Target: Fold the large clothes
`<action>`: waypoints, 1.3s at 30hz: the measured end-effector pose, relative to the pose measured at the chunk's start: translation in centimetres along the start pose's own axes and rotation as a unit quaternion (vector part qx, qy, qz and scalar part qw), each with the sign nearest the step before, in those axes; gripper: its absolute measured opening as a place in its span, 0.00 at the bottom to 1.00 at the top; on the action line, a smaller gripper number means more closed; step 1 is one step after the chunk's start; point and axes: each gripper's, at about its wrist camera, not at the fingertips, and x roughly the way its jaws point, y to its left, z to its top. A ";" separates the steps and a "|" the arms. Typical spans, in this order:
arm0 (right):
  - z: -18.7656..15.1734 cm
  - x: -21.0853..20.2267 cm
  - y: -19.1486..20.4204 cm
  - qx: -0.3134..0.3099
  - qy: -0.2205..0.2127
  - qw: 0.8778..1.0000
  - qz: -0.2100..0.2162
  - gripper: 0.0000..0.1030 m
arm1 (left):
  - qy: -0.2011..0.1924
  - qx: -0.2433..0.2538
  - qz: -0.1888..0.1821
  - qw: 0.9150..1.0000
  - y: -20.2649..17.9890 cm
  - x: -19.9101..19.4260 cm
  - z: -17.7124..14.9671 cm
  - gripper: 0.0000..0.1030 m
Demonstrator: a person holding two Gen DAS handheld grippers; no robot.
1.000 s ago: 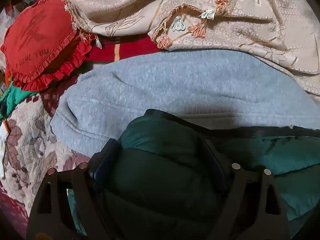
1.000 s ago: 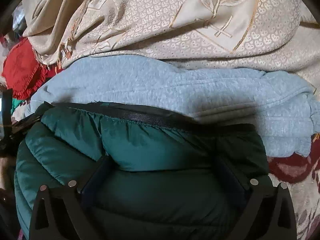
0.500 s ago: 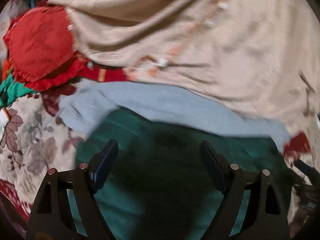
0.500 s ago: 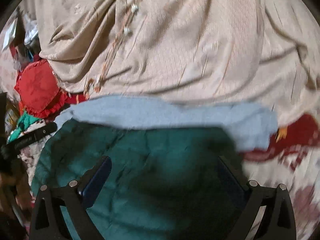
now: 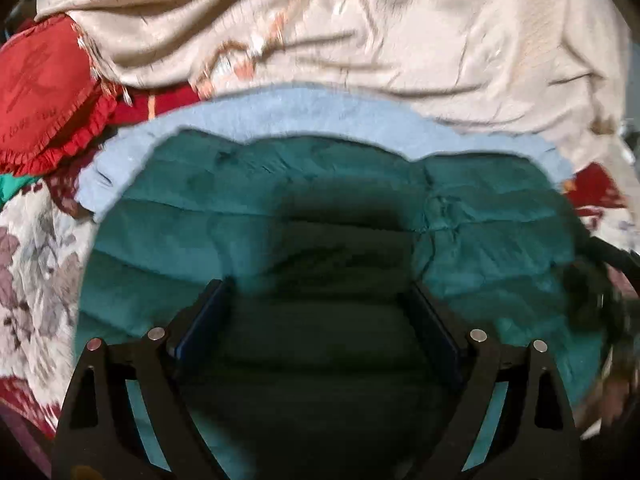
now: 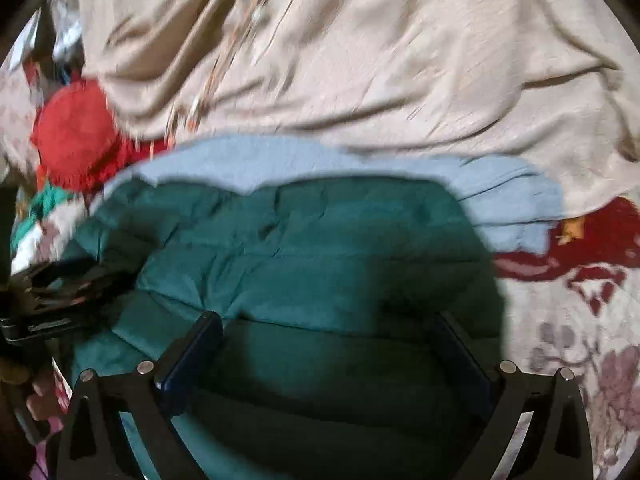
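Presently we look down on a bed cover (image 5: 36,264) with a cream ground, faded mauve flowers and deep red patches; it carries everything in view. Nothing of the room beyond it can be made out, and both views are blurred.

Across the far side of the cover lies a beige cloth (image 5: 420,52), thin, creased and faintly sheened, with a fringed orange-and-white trim. At the far left edge sits a red cushion (image 5: 44,92), rounded, with a pleated frill. Just beside it, at the left edge, we note a scrap of bright green cloth (image 5: 12,188).

The green jacket (image 5: 304,196) lies near the middle of the cover, flat, quilted in puffy horizontal bands, its fabric smooth and slightly wrinkled. It rests on top of a grey sweatshirt (image 5: 280,112), soft and fleecy, which shows as a curved strip along the jacket's far edge and at both far corners. In the right wrist view the jacket (image 6: 320,240) covers most of the sweatshirt (image 6: 508,196), and the beige cloth (image 6: 380,60) touches the sweatshirt's far edge.

Our left gripper (image 5: 318,320) is spread wide above the jacket's near part, nothing between the fingers. Our right gripper (image 6: 332,352) is likewise spread, pinching nothing, over the jacket's near right part. The left gripper (image 6: 52,300) also shows at the jacket's left edge in the right wrist view.
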 end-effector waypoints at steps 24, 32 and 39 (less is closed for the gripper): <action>-5.3 3.3 -10.0 0.185 0.066 0.970 0.145 1.00 | 0.065 -0.145 -0.196 0.968 17.6 5.4 -2.9 1.00; -4.4 4.7 -11.8 0.160 0.069 0.957 0.230 1.00 | 0.048 -0.105 -0.177 0.977 17.3 5.6 -2.5 1.00; -3.1 5.4 -10.9 0.125 0.037 0.960 0.246 0.81 | 0.027 -0.084 -0.140 0.986 16.1 5.1 -2.3 0.85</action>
